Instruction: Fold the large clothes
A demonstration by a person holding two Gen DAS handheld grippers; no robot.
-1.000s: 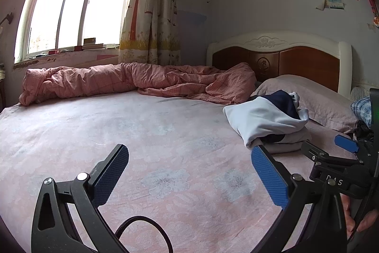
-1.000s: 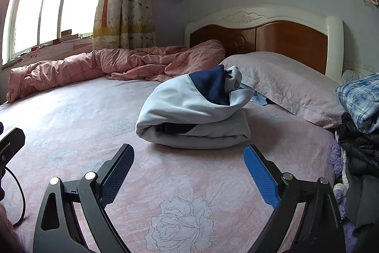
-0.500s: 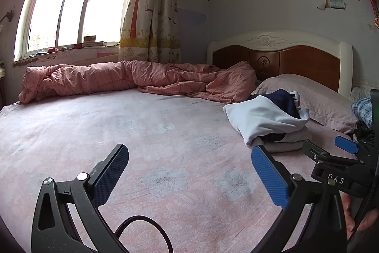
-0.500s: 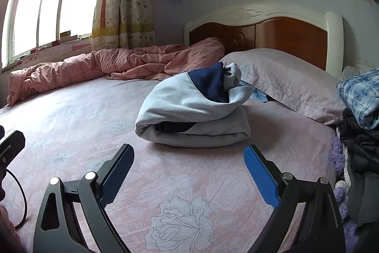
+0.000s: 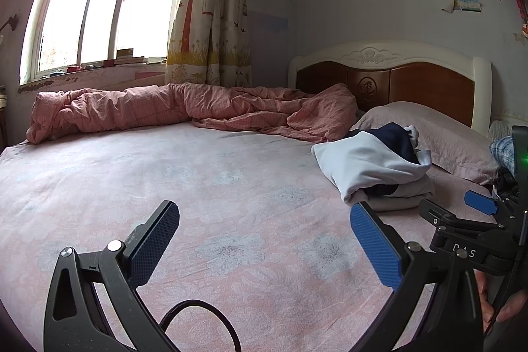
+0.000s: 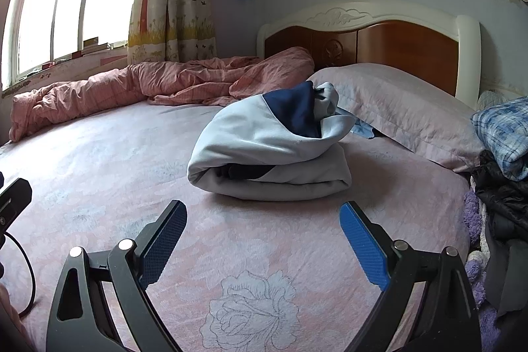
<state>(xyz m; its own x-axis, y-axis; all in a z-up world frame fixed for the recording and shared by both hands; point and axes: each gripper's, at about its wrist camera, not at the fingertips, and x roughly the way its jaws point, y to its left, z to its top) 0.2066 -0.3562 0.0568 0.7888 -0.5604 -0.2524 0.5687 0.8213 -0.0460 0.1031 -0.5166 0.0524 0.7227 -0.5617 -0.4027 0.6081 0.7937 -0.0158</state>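
A folded pale grey and navy garment (image 6: 269, 150) lies in a loose bundle on the pink flowered bedsheet (image 6: 132, 174), just in front of the pillow. My right gripper (image 6: 262, 221) hovers open a short way before it, nothing between its blue pads. In the left wrist view the same garment (image 5: 373, 167) sits to the right. My left gripper (image 5: 264, 223) is open over bare sheet, left of the bundle. The right gripper's fingertip (image 5: 480, 202) shows at the right edge.
A crumpled pink quilt (image 5: 184, 108) runs along the far side under the window. A mauve pillow (image 6: 402, 108) leans at the wooden headboard (image 6: 379, 38). A plaid cloth (image 6: 505, 131) and dark clothes (image 6: 501, 203) pile at the right. A black cable (image 5: 201, 315) loops near the left gripper.
Both views have shifted only slightly; the garment has drifted a little lower in the right wrist view. Both grippers stay open and the garment lies as before.
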